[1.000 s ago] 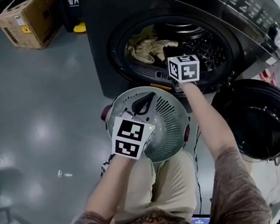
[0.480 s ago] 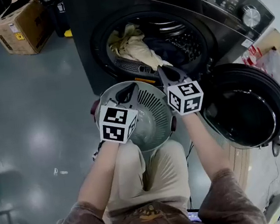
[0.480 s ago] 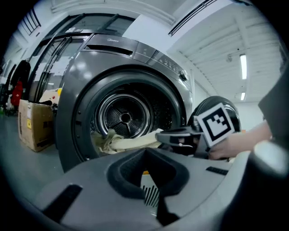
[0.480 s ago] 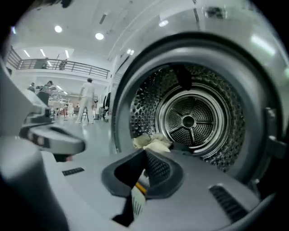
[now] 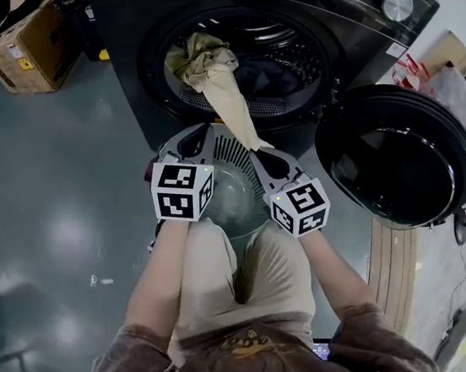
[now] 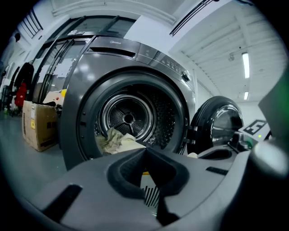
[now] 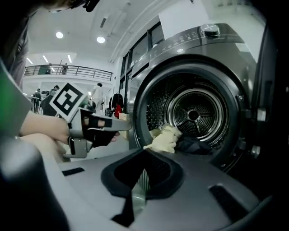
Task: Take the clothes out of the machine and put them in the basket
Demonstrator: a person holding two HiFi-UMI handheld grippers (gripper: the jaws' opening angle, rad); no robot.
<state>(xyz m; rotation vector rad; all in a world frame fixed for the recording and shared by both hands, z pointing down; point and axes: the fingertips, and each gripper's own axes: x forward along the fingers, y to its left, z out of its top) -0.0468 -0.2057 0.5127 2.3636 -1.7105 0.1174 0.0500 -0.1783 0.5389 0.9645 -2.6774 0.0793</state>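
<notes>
A cream cloth (image 5: pixel 225 97) stretches out of the dark machine's drum (image 5: pixel 284 55) down to my right gripper (image 5: pixel 256 151), which is shut on its lower end just over the round grey basket (image 5: pixel 233 196). In the right gripper view the jaws (image 7: pixel 144 151) meet, with the cloth (image 7: pixel 166 137) trailing back to the drum mouth. A dark garment (image 7: pixel 194 145) lies deeper in the drum. My left gripper (image 5: pixel 203 134) is shut at the basket's far rim and holds it in front of the machine. In its own view (image 6: pixel 145 151) the basket's slats show under the jaws.
The machine's round door (image 5: pixel 400 159) stands open to the right of the basket. A cardboard box (image 5: pixel 23 47) sits on the grey floor at the far left. The person's knees are under the basket. A plastic bag (image 5: pixel 451 93) lies at the right.
My right gripper has drawn back from inside the drum to the basket's rim, dragging the cream cloth out over the drum's lip. The left gripper and basket have stayed put.
</notes>
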